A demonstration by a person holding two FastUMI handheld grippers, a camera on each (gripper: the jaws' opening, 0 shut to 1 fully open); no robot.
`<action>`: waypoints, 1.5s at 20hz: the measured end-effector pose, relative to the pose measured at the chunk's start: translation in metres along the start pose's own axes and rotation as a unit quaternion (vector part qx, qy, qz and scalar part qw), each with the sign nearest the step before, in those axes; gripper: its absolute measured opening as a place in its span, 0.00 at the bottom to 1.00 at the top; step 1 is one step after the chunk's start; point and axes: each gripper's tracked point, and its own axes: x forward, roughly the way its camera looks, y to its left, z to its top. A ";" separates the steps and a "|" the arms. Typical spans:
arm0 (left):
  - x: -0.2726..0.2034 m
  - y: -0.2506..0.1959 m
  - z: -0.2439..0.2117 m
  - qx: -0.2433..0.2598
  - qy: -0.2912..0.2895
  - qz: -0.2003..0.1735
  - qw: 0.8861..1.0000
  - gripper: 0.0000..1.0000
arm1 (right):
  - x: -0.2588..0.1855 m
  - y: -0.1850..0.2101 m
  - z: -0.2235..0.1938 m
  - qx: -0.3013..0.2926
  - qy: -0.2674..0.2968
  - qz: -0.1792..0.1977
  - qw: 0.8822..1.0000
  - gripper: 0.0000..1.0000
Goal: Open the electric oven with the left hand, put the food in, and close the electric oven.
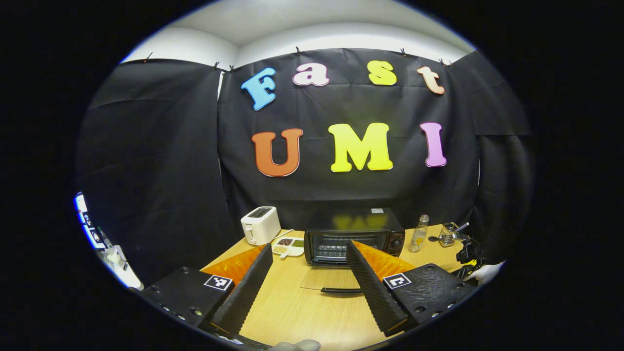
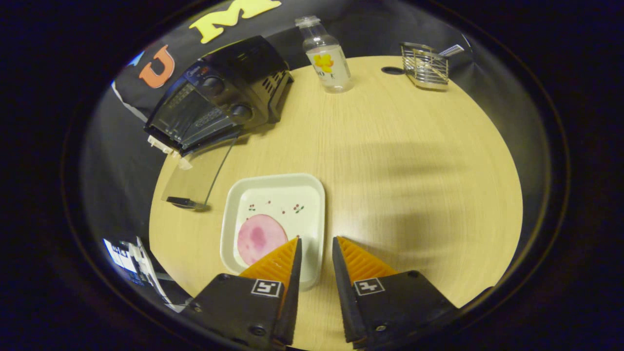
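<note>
The left gripper [image 1: 308, 253] hangs above the desk [image 1: 302, 312] with its fingers spread wide and nothing between them. Straight ahead of it, between the fingertips in the left gripper view, stands the oven [image 1: 354, 237] with its glass door [image 1: 331, 279] dropped fully open, lying flat toward the gripper; the door's dark handle [image 1: 341, 291] sits at the near edge. Ahead and to the left of this gripper are a white toaster [image 1: 261, 224] and, just beside the oven, a small divided dish [image 1: 288, 245] of dry bits. To the right of the oven stands a clear bottle [image 1: 419, 234], and farther right a wire rack [image 1: 449, 235].

The right gripper [image 2: 316, 243] is held low over the desk with its jaws partly apart, gripping nothing. The right-hand edge of a white square tray [image 2: 302, 200] lies between its fingertips, but whether either finger touches the tray I cannot tell. A round pink slice of food [image 2: 260, 238] lies in the tray's near left corner, just left of this gripper's left finger. Ahead and to the left in the right gripper view, the oven [image 2: 219, 92] stands well apart from the tray, its open door [image 2: 197, 178] reaching toward the tray's far left corner. The bottle [image 2: 325, 56] and rack [image 2: 425, 63] stand at the desk's far side.
</note>
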 end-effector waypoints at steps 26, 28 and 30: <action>0.018 0.002 -0.011 -0.007 0.009 -0.047 0.999 0.97 | -0.054 0.026 0.022 0.310 -0.055 0.142 0.938 0.04; 0.019 0.016 -0.013 -0.003 0.010 -0.064 0.998 0.96 | -0.067 0.045 0.020 0.335 -0.078 0.148 0.927 0.04; 0.019 0.031 -0.016 0.004 0.006 -0.079 0.997 0.97 | -0.073 0.072 0.019 0.352 -0.099 0.153 0.918 0.04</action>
